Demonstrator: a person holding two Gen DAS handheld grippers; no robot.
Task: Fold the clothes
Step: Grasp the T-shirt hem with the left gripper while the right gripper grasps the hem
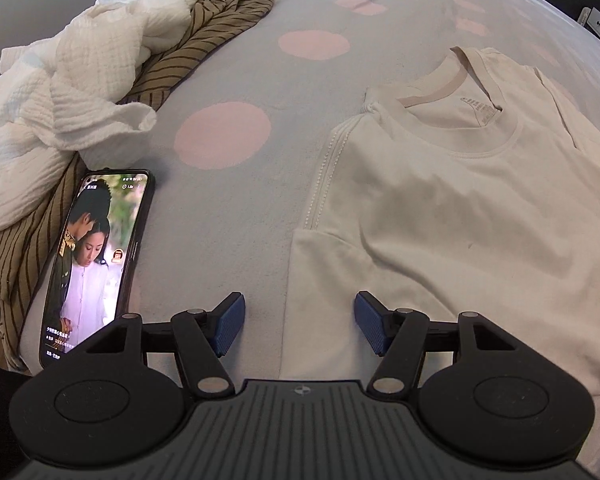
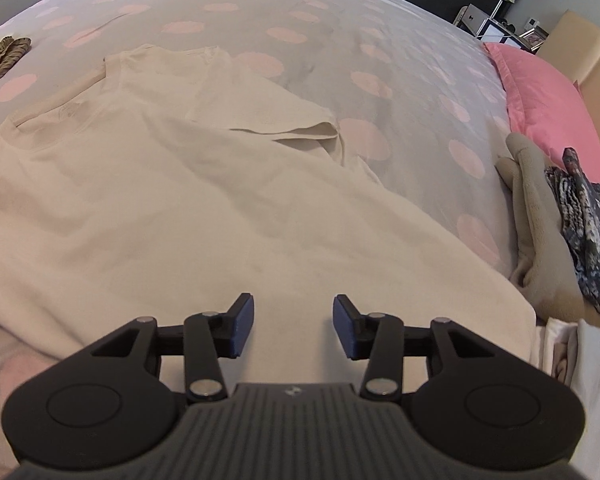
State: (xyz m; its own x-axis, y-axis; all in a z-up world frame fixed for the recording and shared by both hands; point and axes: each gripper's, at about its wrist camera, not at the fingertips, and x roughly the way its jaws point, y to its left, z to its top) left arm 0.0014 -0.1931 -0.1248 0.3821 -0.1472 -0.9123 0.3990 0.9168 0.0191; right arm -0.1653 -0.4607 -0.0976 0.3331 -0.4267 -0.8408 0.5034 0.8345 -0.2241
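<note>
A cream T-shirt (image 1: 460,216) lies flat on the bed, collar away from me; its left sleeve is folded in over the body. My left gripper (image 1: 300,326) is open and empty, hovering over the shirt's left edge. In the right wrist view the same shirt (image 2: 180,208) spreads across the bed with its right sleeve (image 2: 276,116) lying out to the side. My right gripper (image 2: 293,326) is open and empty above the shirt's lower right part.
A white crinkled garment (image 1: 60,92) and a brown striped one (image 1: 204,40) are piled at the left. A phone (image 1: 96,256) with a lit screen lies beside them. At the right are a pink pillow (image 2: 552,112), a beige plush (image 2: 540,240) and patterned cloth (image 2: 588,232). The bedsheet (image 1: 228,136) is grey with pink dots.
</note>
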